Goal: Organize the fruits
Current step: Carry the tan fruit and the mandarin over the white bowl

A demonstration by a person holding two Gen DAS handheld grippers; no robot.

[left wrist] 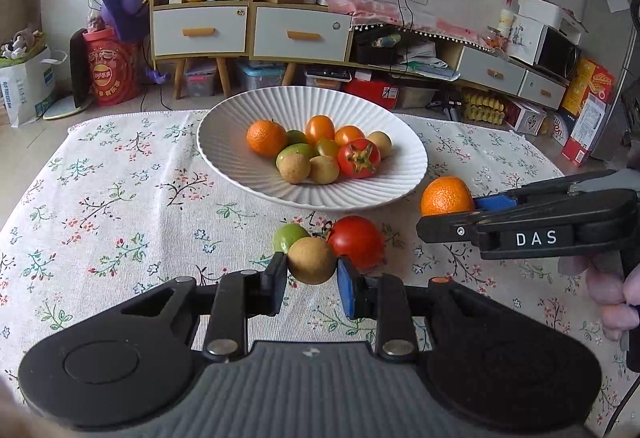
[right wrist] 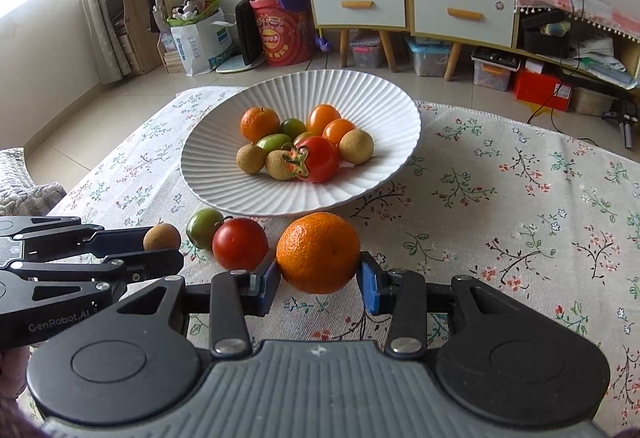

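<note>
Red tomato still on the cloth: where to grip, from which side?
Red tomato: grip across its round middle, coming from above; green fruit touches its left and the plate rim sits just behind, so a low side approach looks crowded.

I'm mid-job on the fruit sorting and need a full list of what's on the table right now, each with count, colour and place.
plate: 1, white, ribbed, far centre of the tablecloth
fruit in the plate: 1 orange mandarin, 2 orange tomatoes, 1 red tomato, 3 tan longans, about 3 green fruits, partly hidden
loose red tomato: 1, on the cloth near the plate
loose green fruit: 1, beside that tomato
tablecloth: 1, white floral, covers the table
left claw: shut on a tan longan
right claw: shut on an orange mandarin
</note>
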